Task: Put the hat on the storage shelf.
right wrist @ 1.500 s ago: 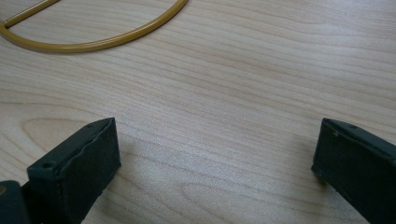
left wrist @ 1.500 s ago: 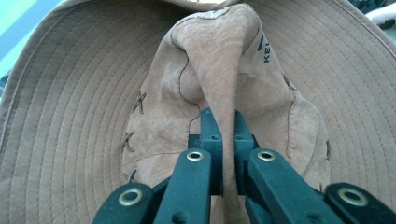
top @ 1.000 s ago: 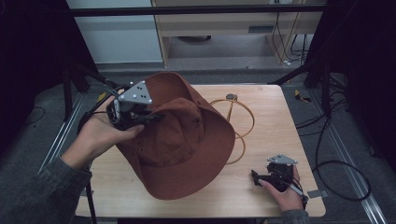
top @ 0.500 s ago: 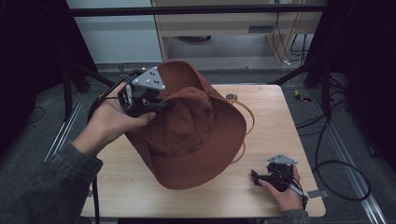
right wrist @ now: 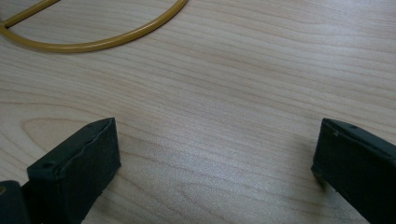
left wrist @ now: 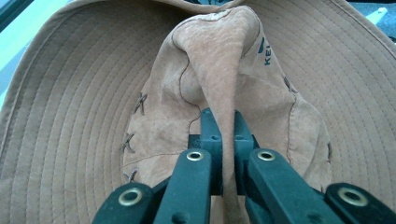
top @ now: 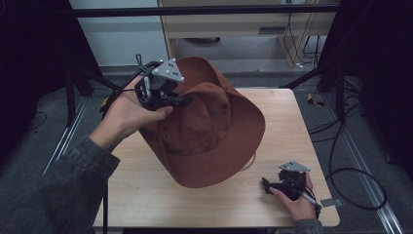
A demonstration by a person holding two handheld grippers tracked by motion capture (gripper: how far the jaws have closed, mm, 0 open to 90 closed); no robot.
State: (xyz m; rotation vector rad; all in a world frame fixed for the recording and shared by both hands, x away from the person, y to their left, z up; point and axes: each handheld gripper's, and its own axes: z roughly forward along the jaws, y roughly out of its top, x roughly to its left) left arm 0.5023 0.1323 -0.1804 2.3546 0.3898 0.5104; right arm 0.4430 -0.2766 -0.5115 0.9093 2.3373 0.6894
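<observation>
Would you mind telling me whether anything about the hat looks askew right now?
Yes: the brown hat is tipped up on its brim, and the left gripper pinches a fold of its crown, creasing it.

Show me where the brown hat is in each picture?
High view: the brown hat sits mid-picture, tilted, pinched by the left tool.
Left gripper view: its crown fold is between the jaws.
Right gripper view: not here; yellow ring on the table.
Shared landmark: the wooden table.

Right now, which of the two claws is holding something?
The left claw, raised at the table's far left: it is shut on a fold of the brown hat. The right claw rests open on the table, with nothing between its jaws.
</observation>
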